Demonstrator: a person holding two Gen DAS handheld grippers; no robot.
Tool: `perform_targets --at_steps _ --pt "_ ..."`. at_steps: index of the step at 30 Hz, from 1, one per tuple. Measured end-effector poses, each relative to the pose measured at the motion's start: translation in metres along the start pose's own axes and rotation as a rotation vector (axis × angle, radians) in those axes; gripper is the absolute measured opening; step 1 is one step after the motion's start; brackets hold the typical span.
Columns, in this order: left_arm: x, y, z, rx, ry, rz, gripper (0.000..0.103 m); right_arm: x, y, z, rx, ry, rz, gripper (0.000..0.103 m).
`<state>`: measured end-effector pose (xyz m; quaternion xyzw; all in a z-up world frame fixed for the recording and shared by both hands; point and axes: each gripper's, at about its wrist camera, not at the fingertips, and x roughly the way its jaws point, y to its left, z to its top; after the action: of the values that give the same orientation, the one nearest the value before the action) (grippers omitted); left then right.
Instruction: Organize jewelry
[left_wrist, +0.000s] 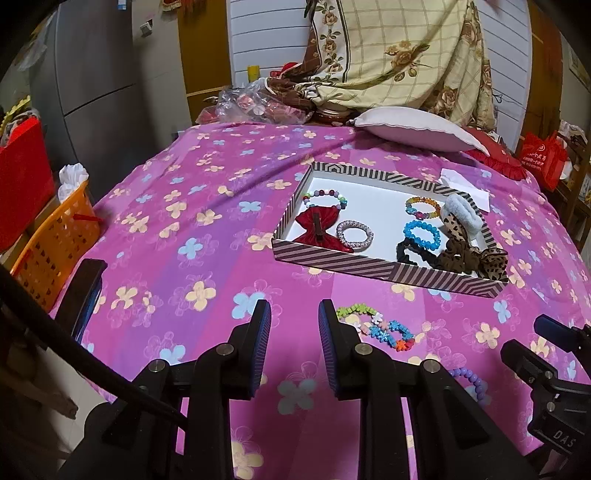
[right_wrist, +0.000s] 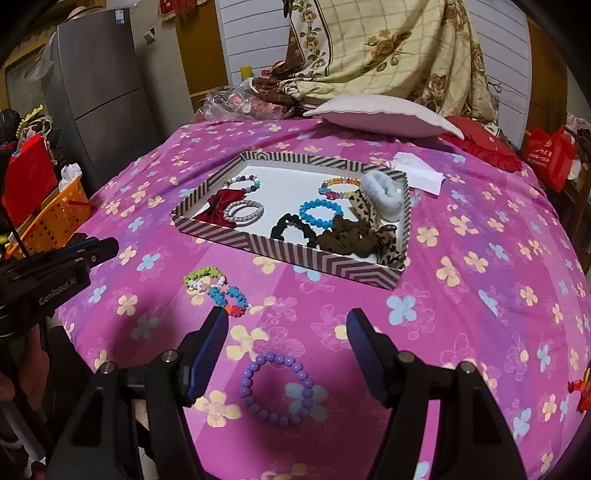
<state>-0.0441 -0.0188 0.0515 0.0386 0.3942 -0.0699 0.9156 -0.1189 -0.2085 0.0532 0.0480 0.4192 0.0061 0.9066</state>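
Right gripper (right_wrist: 288, 332) open above purple bracelet (right_wrist: 276, 388); left gripper (left_wrist: 294, 321) empty.

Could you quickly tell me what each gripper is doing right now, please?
Left gripper: open, holding nothing.
Right gripper: open, holding nothing, above the purple bead bracelet.
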Motion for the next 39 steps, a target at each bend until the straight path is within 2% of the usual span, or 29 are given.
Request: perform_targets --at_steps 7,14,20,22,23,25,28,39 --pt "0.007 0.011 -0.001 -0.027 0.027 -0.027 0.022 0.007 -0.006 -0.011 -0.014 0.034 0.013 0.07" --pt "0.033 0.024 -0.003 -0.082 0.12 -0.12 0.022 0.031 -0.018 -0.045 -0.036 0.123 0.029 0.069" --pt "0.058 0.02 -0.004 -0.118 0.195 -0.212 0.028 0.053 -0.018 -0.056 -0.073 0.155 0.019 0.054" --pt "0.064 0.018 -0.004 -0.119 0.215 -0.23 0.028 0.057 -0.014 -0.055 -0.106 0.136 0.005 0.048" --pt "0.069 0.017 -0.004 -0.117 0.228 -0.234 0.029 0.059 -0.013 -0.054 -0.124 0.131 -0.005 0.047" --pt "0.077 0.015 -0.004 -0.107 0.242 -0.236 0.029 0.061 -0.011 -0.052 -0.15 0.118 -0.029 0.034" --pt "0.087 0.009 -0.002 -0.073 0.255 -0.237 0.03 0.064 -0.015 -0.048 -0.146 0.112 -0.023 0.028" --pt "0.118 -0.016 0.0 0.054 0.305 -0.245 0.032 0.066 -0.018 -0.045 -0.15 0.108 0.001 0.03"
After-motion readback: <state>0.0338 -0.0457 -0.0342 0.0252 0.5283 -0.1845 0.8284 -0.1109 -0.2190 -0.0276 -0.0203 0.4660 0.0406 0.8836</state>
